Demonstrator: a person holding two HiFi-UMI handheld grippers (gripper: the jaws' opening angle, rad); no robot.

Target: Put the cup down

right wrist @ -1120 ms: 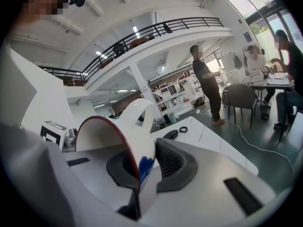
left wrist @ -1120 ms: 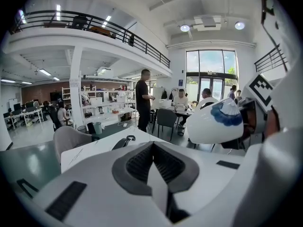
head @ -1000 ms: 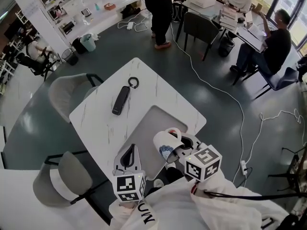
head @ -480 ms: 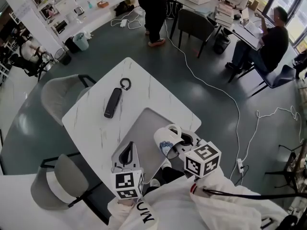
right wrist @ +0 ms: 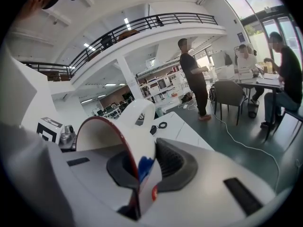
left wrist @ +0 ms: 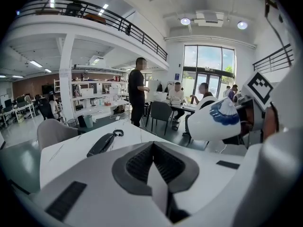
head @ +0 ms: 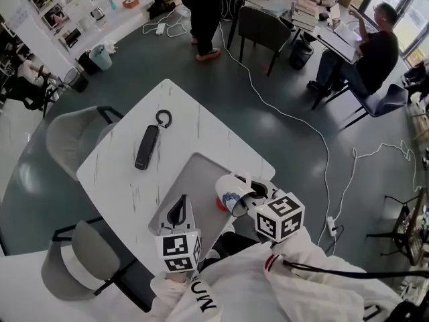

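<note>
Right gripper view: right gripper (right wrist: 142, 176) clamped on cup (right wrist: 125, 126) rim, one jaw inside. Cup held on its side over mat (head: 194, 180), long axis near level, mouth toward gripper, base away, handle up. Step: carry; next, probably right it, lower, release. Left gripper (left wrist: 151, 174) closed, empty.

The white sleeve (head: 213, 288) bears black letters "UM" (partly cut off).

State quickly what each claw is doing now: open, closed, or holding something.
Left claw: closed, empty.
Right claw: closed on the rim of the white ceramic cup with blue print.
</note>
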